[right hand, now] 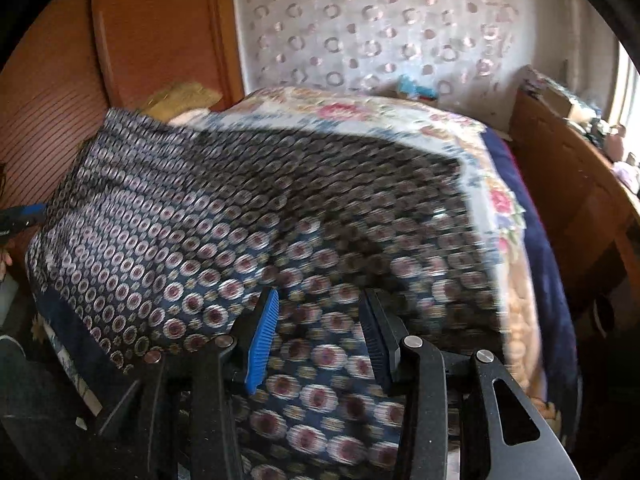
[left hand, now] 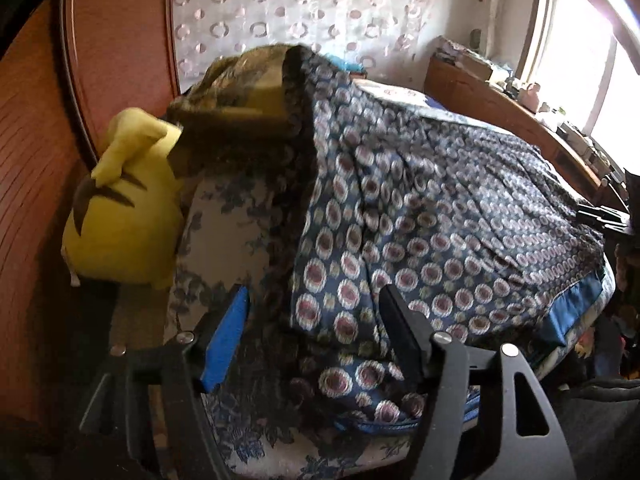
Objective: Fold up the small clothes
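Both jaws parted, gripping nothing. Patterned garment (right hand: 240, 208) lies spread over bed (right hand: 400, 120). Risk: left gripper (left hand: 316, 336) pinches bedcover with hem; right gripper (right hand: 320, 336) bunches cloth.

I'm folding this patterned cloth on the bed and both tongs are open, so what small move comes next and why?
Probably lower the left tongs onto the near edge of the cloth and close: it lies spread on the bed, between the open jaws, ungripped.

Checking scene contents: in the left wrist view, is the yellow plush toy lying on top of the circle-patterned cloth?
No. The yellow plush toy sits beside the bed against the wooden wall, left of the circle-patterned cloth.
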### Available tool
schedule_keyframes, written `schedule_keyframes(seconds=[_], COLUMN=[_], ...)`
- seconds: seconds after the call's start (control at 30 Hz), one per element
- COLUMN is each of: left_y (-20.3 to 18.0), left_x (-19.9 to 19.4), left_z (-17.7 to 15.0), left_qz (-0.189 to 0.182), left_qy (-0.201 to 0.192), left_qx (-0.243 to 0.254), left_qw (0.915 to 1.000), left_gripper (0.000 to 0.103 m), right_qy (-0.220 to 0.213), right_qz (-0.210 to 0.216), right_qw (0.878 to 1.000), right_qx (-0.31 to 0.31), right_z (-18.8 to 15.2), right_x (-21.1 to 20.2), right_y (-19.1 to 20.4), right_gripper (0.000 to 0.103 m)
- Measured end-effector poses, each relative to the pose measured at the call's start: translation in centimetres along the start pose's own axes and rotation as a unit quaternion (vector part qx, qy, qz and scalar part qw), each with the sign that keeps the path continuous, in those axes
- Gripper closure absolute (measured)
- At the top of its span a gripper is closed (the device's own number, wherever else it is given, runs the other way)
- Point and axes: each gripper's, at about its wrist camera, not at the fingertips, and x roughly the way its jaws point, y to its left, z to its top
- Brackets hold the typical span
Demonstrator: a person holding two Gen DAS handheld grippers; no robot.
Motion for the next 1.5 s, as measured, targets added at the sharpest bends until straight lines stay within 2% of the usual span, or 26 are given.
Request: schedule_keyframes(seconds=[0.2,0.37,0.7,0.93,1.17,1.23,1.3,1.37,1.5], left_y=[0.0,0.3,0.2,-0.4,-1.0,-1.2,-1.4,-1.4,-2.1], left_x=[0.6,0.9,1.1,1.2,1.3,1.3,1.2,1.1,-0.5], left_z=[-0.8,-0.8,-0.9,-1.1,-0.9,-1.0,-1.0,-0.9,0.0], left_qz=[0.017,0.028,0.04,0.057,0.055,0.049,0.038,0.019,0.002], left_qy=[0.009,0.01,0.004,-0.001,-0.004,-0.006,-0.007,-0.006,-0.043], left_qx=[-0.004,-0.012,-0.008,-0.001,0.005,0.008,0.009,0.005,0.004], left_qw=[0.9998,0.9995,0.9991,0.9984,0.9985,0.9988,0.9992,0.9998,0.9991], left_gripper=[0.035,0.035,0.035,0.037,0.054,0.064,0.084,0.096,0.099], right_qy=[0.016,0.012,0.014,0.016,0.016,0.016,0.016,0.016,0.016], right_qz=[0.017,0.012,0.003,0.007,0.007,0.007,0.007,0.007,0.007], right_qw=[1.0,0.999,0.999,0.999,0.999,0.999,0.999,0.999,0.999], right_qx=[-0.021,-0.03,-0.032,-0.036,-0.036,-0.036,-0.036,-0.036,-0.036], right_z=[0.1,-0.3,-0.7,-0.6,-0.6,-0.6,-0.6,-0.6,-0.6], right_x=[2.7,3.2,4.4,4.5,4.5,4.5,4.5,4.5,4.5], right_y=[1.4,1.5,2.2,2.3,2.3,2.3,2.3,2.3,2.2], right_gripper=[0.057,0.052,0.034,0.031,0.029,0.029,0.028,0.027,0.027])
